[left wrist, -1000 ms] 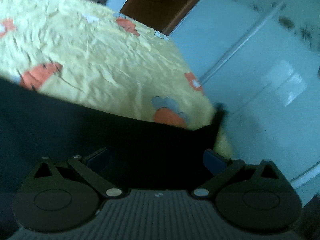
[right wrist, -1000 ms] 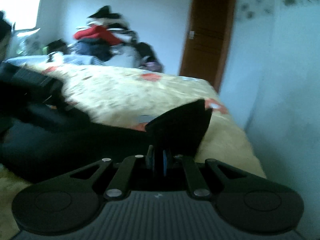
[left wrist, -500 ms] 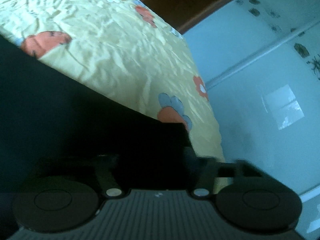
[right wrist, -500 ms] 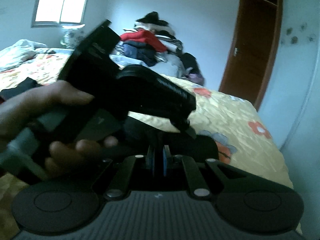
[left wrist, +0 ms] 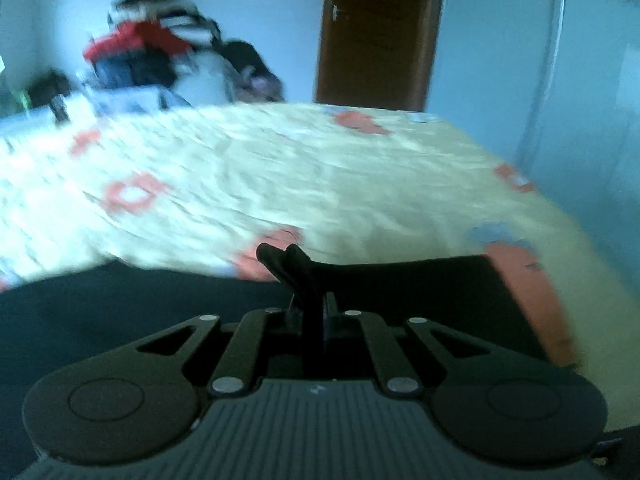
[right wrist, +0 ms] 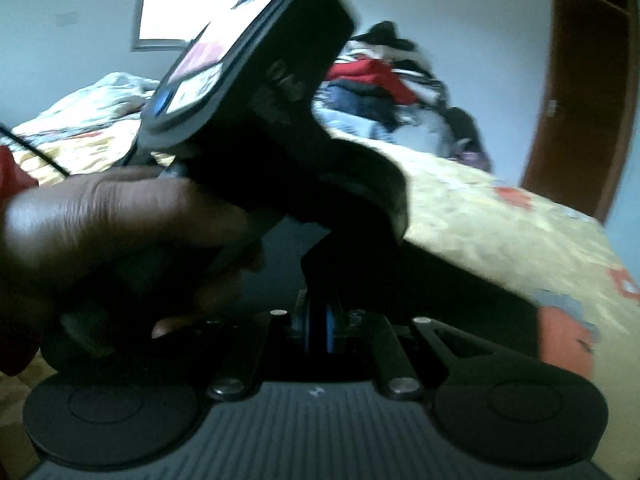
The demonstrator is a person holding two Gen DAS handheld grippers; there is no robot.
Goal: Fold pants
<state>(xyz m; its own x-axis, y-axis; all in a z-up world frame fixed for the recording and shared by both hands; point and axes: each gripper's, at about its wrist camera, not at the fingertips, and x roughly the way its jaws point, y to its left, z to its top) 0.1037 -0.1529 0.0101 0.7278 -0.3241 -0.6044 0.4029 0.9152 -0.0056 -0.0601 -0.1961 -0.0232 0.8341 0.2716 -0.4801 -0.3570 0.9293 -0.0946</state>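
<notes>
Black fabric fills the near part of both views: the pants [left wrist: 420, 292] lie across the near edge of the bed [left wrist: 320, 184], over its yellow flowered cover. Your left gripper [left wrist: 310, 312] has its jaws brought together on a pinch of that cloth, and a small tuft stands up just beyond the tips. Your right gripper [right wrist: 318, 320] is likewise clamped, with a taut sheet of the pants [right wrist: 460, 280] rising from between its blue pads toward the far right. In the right wrist view your left hand [right wrist: 104, 224] and the body of the tool it holds sit close in on the left, so the two grips appear to be near one another. Judgement: you are mid-fold, with both held points of the garment up off the cover, and no finished fold is visible. The next move calls for carrying both pinches together across the garment and laying the held edge squarely on the opposite edge before either grip is let go. Both views are blurred, so which part of the pants each tool holds cannot be told. Clothes [left wrist: 148, 52] are heaped by the far wall, left of a brown door [left wrist: 380, 32].
</notes>
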